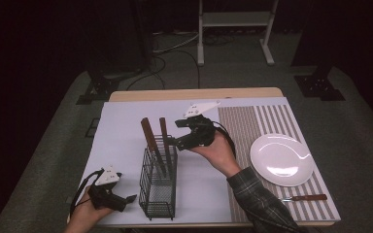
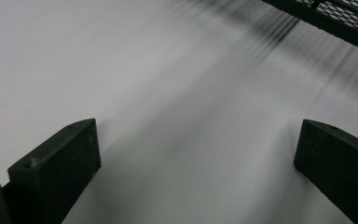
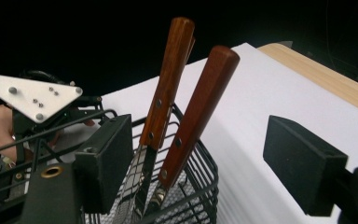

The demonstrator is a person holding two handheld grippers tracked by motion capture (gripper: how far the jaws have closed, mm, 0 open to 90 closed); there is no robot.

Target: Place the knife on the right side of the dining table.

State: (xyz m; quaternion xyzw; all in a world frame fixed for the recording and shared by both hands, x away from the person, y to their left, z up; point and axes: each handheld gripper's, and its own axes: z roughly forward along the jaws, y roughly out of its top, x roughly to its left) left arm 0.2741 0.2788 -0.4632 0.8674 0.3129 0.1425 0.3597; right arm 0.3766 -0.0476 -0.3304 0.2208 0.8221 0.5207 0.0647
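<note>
- On a table (image 1: 194, 93) covered by a white sheet (image 1: 121, 131), a black wire caddy (image 1: 158, 183) is seen standing upright near the front edge in the high view.
- Two wooden-handled utensils are held upright in the caddy's far end, leaning slightly left: the left utensil (image 1: 149, 134) and the right utensil (image 1: 164, 133), handles up and close together.
- In the right gripper view, the same two handles (image 3: 170, 79) (image 3: 199, 105) are shown with rivets, their metal parts dropping into the caddy (image 3: 200, 186).
- The right gripper (image 1: 172, 141) is held by a hand (image 1: 218, 153) just right of the handles; its jaws are spread wide apart in the right gripper view, with nothing gripped, and the handles are seen between them, farther off.
- The left gripper (image 1: 132, 198) is held low at the front left, just beside the caddy's near end; in the left gripper view its jaws are parted and empty over the white sheet (image 2: 168, 116), with the caddy's edge (image 2: 326, 23) at the upper right.
- A striped placemat (image 1: 252, 121) is laid on the table's right side, with a white plate (image 1: 281, 159) resting on it.
- A third wooden-handled utensil (image 1: 305, 198) is laid flat on the placemat, in front of the plate.
- A plaid sleeve (image 1: 260, 199) is seen on the right forearm.
</note>
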